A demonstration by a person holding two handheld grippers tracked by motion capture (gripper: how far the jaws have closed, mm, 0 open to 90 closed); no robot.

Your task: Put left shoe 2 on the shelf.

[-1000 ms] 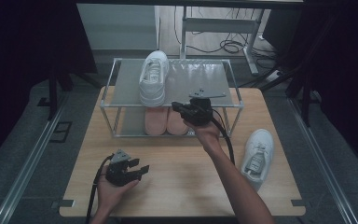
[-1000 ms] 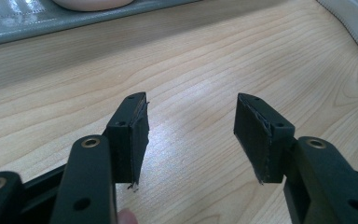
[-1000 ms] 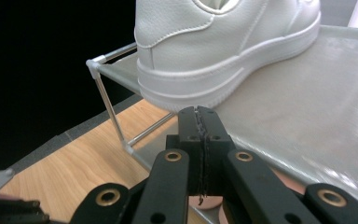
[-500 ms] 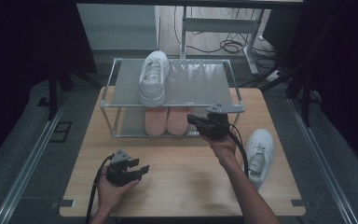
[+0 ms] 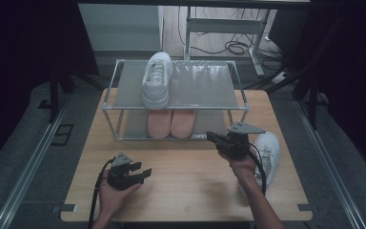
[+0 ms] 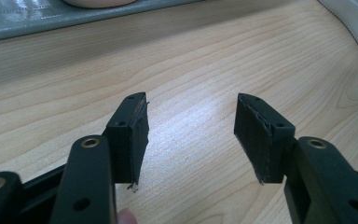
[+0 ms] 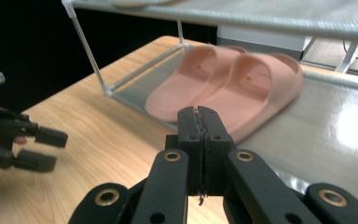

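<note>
White and soft-sided, the sneaker (image 5: 266,153) lies on the table just right of the shoe rack (image 5: 181,90), partly behind the right gripper (image 5: 214,138), whose jaws are clenched on nothing. It looks light; the stiff heel collar seems the best hold. The left gripper (image 6: 191,133) rests released, in front of the rack.

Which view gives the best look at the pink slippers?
Right gripper view: the pink slippers sit close and unobstructed on the rack's lower shelf, side by side. The high view shows just their heel ends under the top shelf; the left gripper view catches a sliver of one.
</note>
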